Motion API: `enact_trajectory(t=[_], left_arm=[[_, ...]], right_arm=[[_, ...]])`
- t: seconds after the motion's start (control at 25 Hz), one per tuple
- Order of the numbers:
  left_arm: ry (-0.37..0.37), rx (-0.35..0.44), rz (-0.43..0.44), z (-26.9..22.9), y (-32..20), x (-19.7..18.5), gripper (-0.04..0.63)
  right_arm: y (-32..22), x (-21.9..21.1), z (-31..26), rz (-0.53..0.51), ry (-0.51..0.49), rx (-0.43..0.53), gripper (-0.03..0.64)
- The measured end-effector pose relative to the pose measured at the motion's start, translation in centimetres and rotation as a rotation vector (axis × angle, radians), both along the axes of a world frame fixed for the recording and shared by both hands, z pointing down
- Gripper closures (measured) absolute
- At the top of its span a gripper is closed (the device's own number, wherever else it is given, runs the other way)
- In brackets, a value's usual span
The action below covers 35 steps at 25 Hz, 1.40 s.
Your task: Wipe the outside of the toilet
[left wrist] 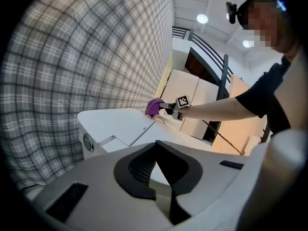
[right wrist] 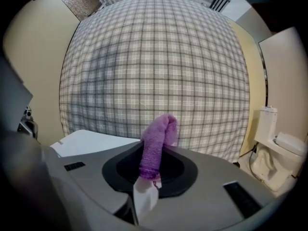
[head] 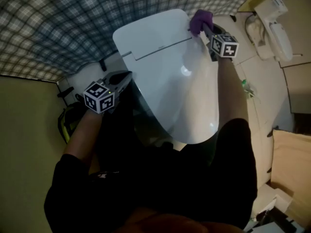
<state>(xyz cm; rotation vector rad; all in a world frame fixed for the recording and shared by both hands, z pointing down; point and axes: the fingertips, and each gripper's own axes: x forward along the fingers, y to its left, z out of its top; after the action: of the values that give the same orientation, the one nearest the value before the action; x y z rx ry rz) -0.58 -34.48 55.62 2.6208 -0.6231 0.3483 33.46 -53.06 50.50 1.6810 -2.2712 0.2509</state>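
A white toilet (head: 170, 72) with its lid down fills the middle of the head view. At its back right corner my right gripper (head: 206, 29) is shut on a purple cloth (head: 200, 19) that rests against the toilet's top. In the right gripper view the cloth (right wrist: 156, 143) sticks up from between the jaws, with the toilet's white top (right wrist: 89, 141) to the left. My left gripper (head: 124, 77) hangs beside the toilet's left side with nothing in it, its jaws together. From the left gripper view, the toilet (left wrist: 115, 121) lies ahead, with the purple cloth (left wrist: 154, 107) at its far edge.
A plaid wall (head: 73, 18) stands behind the toilet. A second white toilet fixture (head: 272, 25) sits at the top right, and beige panels (head: 296, 81) line the right side. A yellow-and-black object (head: 64, 123) lies on the floor at the left.
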Motion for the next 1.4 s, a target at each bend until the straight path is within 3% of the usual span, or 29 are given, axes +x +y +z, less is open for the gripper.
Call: enact_trajectory(t=[0.28,0.4,0.6,0.84,1.24,1.4], left_arm=[[-0.005,-0.024,0.035,2.0,0.7,-3.0,0.592],[-0.023,-0.027,0.031,3.3,1.5,-4.9,0.592],[-0.030,-0.057,-0.026,4.5,2.0,-7.0,0.592],[-0.056,-0.034,-0.029,3.6,4.4,-7.0,0.592],[-0.067,0.062,-0.018,-1.6,9.0,-4.5,0.592],[-0.066,0.068,-0.014,-2.6,11.0,-3.3,0.592]], right_arm=[[-7.4,-2.7,4.7,0.011,0.058,-0.067,0.554],[-8.1,-3.1,7.4,-0.004,0.131,-0.156,0.552],[-7.2,-2.5,7.9,-0.017,0.134,-0.226,0.554],[-1.6,-0.2,9.3,-0.068,0.164,-0.380,0.554],[11.6,3.9,10.5,-0.039,-0.091,-0.423,0.554],[17.3,5.3,11.1,-0.033,-0.143,-0.432,0.554]])
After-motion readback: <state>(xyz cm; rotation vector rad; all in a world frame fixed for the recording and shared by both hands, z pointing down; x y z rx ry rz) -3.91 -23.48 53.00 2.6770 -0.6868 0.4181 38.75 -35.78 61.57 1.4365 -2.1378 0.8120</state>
